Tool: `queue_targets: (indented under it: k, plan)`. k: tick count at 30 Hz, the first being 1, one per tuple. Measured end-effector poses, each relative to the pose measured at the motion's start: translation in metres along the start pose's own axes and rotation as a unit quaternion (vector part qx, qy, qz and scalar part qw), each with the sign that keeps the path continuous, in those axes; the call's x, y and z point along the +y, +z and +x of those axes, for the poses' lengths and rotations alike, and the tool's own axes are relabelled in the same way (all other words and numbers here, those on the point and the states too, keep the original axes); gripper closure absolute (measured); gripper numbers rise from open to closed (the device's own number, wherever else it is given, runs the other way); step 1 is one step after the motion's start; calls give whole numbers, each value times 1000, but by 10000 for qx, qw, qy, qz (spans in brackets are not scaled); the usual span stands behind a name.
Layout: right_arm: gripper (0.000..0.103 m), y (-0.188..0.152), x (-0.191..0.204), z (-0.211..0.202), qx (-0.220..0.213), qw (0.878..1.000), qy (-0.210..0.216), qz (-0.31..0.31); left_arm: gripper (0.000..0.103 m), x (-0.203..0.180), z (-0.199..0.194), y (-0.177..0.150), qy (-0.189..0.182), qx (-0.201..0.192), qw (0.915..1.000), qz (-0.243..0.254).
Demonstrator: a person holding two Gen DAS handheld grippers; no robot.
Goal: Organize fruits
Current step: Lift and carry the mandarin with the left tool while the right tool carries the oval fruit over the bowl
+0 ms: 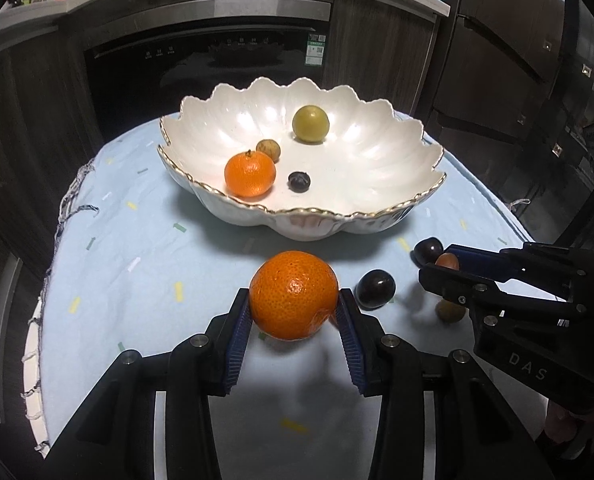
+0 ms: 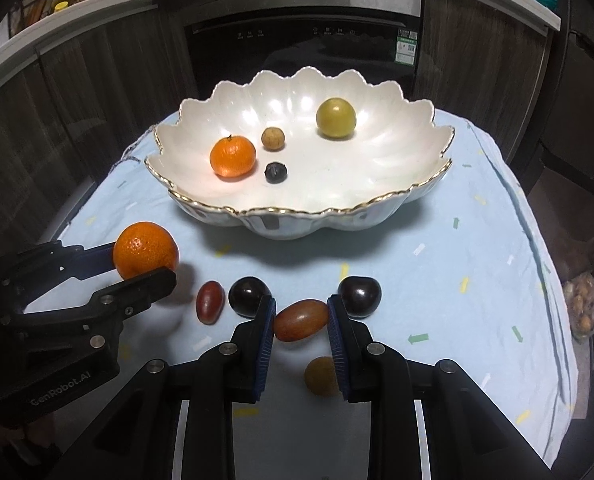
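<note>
The left hand-held gripper (image 1: 295,312) was clamped on a large orange (image 1: 294,295), its blue pads pressed against both sides of the fruit, which was held above the pale blue cloth (image 1: 137,248) covering the surface. The right hand-held gripper (image 2: 301,318) was closed on an oblong reddish-brown fruit (image 2: 300,319), gripped end to end between its pads.

Around the right hand-held gripper, several fruits were left on the cloth: a dark plum (image 2: 249,295) just left of the pads, a second dark plum (image 2: 359,294) just right of them, a small dark-red oblong fruit (image 2: 209,302) further left, and a yellowish-brown round fruit (image 2: 321,376) partly hidden beneath the right finger. The near-side plum (image 1: 375,289) was seen just beside the left gripper's right finger.

Beyond both grippers, a white scalloped bowl with a gold rim (image 2: 297,211) was set on the cloth. Inside it were found a small orange (image 2: 233,157), a brown round fruit (image 2: 273,137), a small dark fruit (image 2: 276,172) and a yellow-green round fruit (image 2: 335,117).

"GenRobot.AI" was read on the left gripper's body in the right wrist view, and "DAS" on the right gripper's body in the left wrist view. A green label on the black appliance (image 2: 297,48) behind could not be read.
</note>
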State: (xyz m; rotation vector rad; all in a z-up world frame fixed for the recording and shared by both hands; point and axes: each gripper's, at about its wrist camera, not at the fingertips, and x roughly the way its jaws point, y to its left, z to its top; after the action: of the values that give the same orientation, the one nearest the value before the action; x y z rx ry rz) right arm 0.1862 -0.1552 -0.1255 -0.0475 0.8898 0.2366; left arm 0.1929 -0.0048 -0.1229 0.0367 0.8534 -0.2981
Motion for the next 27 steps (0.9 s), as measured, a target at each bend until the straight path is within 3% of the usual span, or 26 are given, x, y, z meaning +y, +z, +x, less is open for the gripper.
queue_targets:
  k: [27]
  plan:
    - [75, 30, -6, -42, -633, 9979, -89, 85, 61, -10, -37, 37, 334, -446, 9984, -9]
